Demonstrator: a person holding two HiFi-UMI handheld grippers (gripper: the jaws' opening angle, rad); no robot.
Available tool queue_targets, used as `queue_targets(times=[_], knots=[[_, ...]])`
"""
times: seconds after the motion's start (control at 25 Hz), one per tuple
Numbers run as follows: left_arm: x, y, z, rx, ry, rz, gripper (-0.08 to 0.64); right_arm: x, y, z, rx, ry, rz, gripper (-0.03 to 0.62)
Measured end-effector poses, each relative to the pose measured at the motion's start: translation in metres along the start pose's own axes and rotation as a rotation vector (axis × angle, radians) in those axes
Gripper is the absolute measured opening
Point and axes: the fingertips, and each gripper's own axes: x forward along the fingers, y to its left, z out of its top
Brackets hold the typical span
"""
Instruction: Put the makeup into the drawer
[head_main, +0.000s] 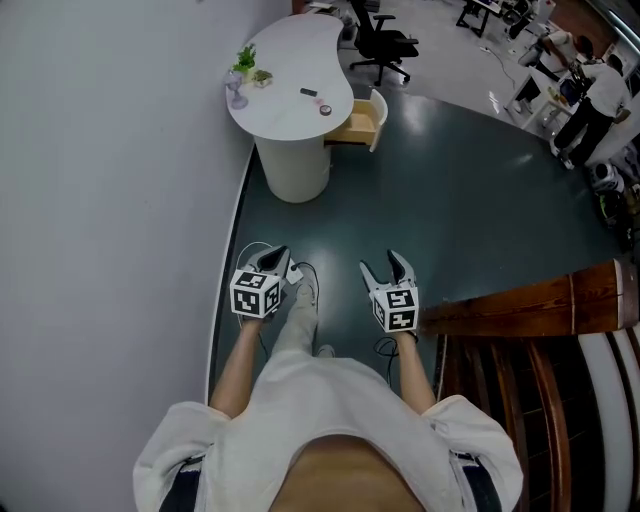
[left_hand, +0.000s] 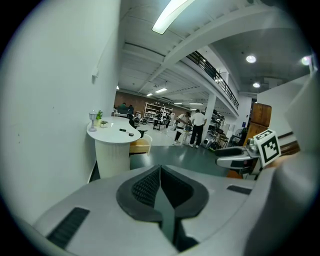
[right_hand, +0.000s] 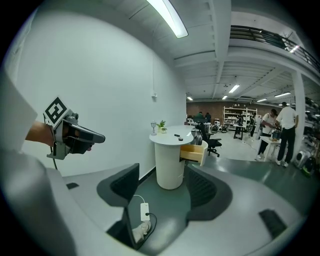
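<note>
Far ahead stands a white round table (head_main: 290, 120) with a pale wooden drawer (head_main: 360, 122) pulled open on its right side. On its top lie a dark makeup stick (head_main: 309, 92) and a small round compact (head_main: 326, 109), also seen in the right gripper view as the stick (right_hand: 177, 135) and the compact (right_hand: 182, 138). My left gripper (head_main: 274, 257) is shut and empty, its pads pressed together (left_hand: 160, 172). My right gripper (head_main: 382, 263) is open and holds nothing (right_hand: 165, 187). Both hover low over the dark green floor, well short of the table.
A white wall runs along the left. Small plants and a glass (head_main: 245, 65) stand at the table's far edge. A black office chair (head_main: 380, 45) is behind the table. A wooden bench (head_main: 530, 310) lies at my right. A white adapter with cable (right_hand: 145, 210) rests on the floor. People stand far right (head_main: 600, 90).
</note>
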Motion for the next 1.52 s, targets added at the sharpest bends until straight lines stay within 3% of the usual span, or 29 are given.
queue_targets(times=[0.32, 0.88, 1.2, 1.52], knots=[[0.080, 0.044, 0.047, 0.002, -0.009, -0.034, 0.014, 0.081, -0.041, 0.031, -0.021, 0.016, -0.015, 0.268], [0.214, 0.158, 0.177, 0.007, -0.053, -0.101, 0.014, 0.251, -0.103, 0.137, -0.027, 0.013, -0.067, 0.259], [0.270, 0.195, 0.201, 0.005, -0.029, -0.110, 0.014, 0.312, -0.121, 0.148, -0.018, 0.038, -0.059, 0.258], [0.335, 0.229, 0.225, -0.013, -0.010, -0.081, 0.014, 0.382, -0.165, 0.155, -0.009, 0.062, -0.031, 0.256]])
